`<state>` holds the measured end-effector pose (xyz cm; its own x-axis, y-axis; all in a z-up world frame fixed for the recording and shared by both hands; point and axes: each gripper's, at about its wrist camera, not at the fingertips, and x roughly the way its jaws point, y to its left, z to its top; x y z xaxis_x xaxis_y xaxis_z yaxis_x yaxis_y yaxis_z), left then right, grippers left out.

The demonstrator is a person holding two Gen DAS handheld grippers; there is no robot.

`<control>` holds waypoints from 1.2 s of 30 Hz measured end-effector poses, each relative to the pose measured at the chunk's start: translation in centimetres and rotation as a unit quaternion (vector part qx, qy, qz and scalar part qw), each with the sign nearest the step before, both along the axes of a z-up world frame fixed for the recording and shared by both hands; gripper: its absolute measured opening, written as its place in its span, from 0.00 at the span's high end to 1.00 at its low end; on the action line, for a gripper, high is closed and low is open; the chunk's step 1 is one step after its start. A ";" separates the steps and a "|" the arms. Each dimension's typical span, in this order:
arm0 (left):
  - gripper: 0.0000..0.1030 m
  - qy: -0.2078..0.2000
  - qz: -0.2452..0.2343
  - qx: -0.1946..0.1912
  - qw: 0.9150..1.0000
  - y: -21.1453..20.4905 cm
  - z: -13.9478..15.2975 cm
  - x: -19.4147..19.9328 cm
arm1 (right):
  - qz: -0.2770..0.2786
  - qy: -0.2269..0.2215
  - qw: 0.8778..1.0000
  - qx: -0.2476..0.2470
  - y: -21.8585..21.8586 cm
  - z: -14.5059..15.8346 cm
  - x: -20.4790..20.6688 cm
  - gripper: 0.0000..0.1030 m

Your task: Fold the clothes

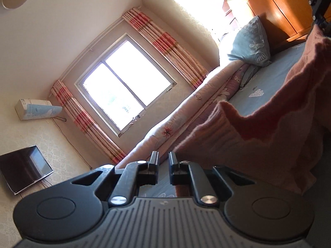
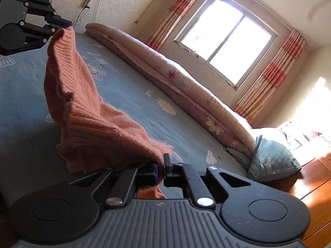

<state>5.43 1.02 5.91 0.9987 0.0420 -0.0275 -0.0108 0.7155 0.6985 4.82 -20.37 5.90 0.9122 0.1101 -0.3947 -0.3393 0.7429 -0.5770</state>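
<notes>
An orange knitted sweater [image 2: 86, 111] is stretched above a blue-grey bed sheet [image 2: 134, 95], its lower part bunched on the bed. In the right wrist view my right gripper [image 2: 163, 162] is shut on the near edge, with cloth showing under the fingers. At the top left, my left gripper [image 2: 69, 25] pinches the far corner, which rises in a peak. In the left wrist view the sweater [image 1: 269, 128] fills the right side and runs to my left gripper [image 1: 163, 161], whose fingers stand close together. The right gripper [image 1: 320, 20] is at the top right with cloth hanging from it.
A rolled floral quilt [image 2: 186, 82] lies along the far side of the bed under a window [image 2: 225, 39]. A blue-grey pillow [image 2: 273, 159] leans at the head end beside wooden furniture [image 1: 279, 6]. A television [image 1: 22, 169] and an air conditioner [image 1: 35, 108] hang on the walls.
</notes>
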 end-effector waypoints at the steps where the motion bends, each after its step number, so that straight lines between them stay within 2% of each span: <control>1: 0.95 -0.001 -0.007 0.001 1.000 0.0 0.6 -0.1 | 0.002 -0.007 1.000 -0.006 -0.1 0.8 -0.3 0.95; 2: 0.95 0.014 -0.024 -0.003 1.000 0.0 1.2 -0.2 | 0.004 -0.015 1.000 -0.012 -0.2 1.5 -0.6 0.95; 4: 0.85 0.032 -0.073 -0.023 0.997 0.1 1.7 -0.8 | 0.005 -0.014 1.000 -0.001 -0.4 2.9 -0.8 0.95; 5: 0.84 0.038 -0.091 -0.029 0.995 0.0 1.5 -1.2 | 0.007 -0.013 1.000 0.004 -0.4 3.3 -0.9 0.95; 9: 0.80 0.074 -0.118 -0.009 0.990 -1.1 -1.0 -2.7 | 0.020 -0.010 1.000 0.005 0.5 3.8 -1.4 0.95; 12: 0.62 0.118 -0.140 0.001 0.983 -1.9 -3.7 -4.1 | 0.027 -0.018 0.999 -0.016 1.6 3.8 -1.3 0.95; 13: 0.46 0.135 -0.151 0.004 0.979 -2.3 -4.8 -4.6 | 0.028 -0.018 0.999 -0.019 1.9 4.0 -1.1 0.95; 14: 0.40 0.145 -0.164 0.007 0.976 -2.7 -5.9 -5.2 | 0.030 -0.015 0.999 -0.017 2.1 4.4 -0.7 0.95; 16: 0.36 0.163 -0.188 0.017 0.968 -3.5 -8.0 -6.2 | 0.033 -0.005 0.999 -0.007 2.4 5.2 0.0 0.94; 18: 0.34 0.172 -0.194 0.040 0.965 -4.6 -10.2 -6.6 | 0.031 0.007 0.999 0.013 2.5 6.0 0.7 0.94; 24: 0.34 0.162 -0.183 0.068 0.967 -7.6 -15.2 -5.9 | 0.030 0.028 0.998 0.055 2.7 7.7 1.6 0.94; 26: 0.32 0.132 -0.179 0.095 0.970 -8.8 -16.8 -5.8 | 0.029 0.028 0.998 0.056 2.9 7.9 1.7 0.94; 28: 0.24 0.089 -0.157 0.118 0.976 -9.8 -18.4 -5.6 | 0.030 0.026 0.998 0.056 3.0 8.1 1.8 0.94; 30: 0.21 0.051 -0.132 0.137 0.980 -10.8 -19.8 -5.2 | 0.029 0.025 0.998 0.056 3.0 8.3 1.9 0.94; 34: 0.21 0.029 -0.104 0.142 0.984 -11.8 -20.9 -3.8 | 0.027 0.026 0.997 0.060 2.9 8.6 2.4 0.94; 36: 0.21 0.021 -0.084 0.131 0.988 -11.4 -20.4 -3.0 | 0.026 0.026 0.997 0.062 2.8 8.7 2.6 0.94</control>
<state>2.45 -10.37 -14.49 0.9904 -0.1137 -0.0790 0.1256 0.4990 0.8574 7.46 -17.61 14.61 0.8831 0.2075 -0.4208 -0.4056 0.7885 -0.4623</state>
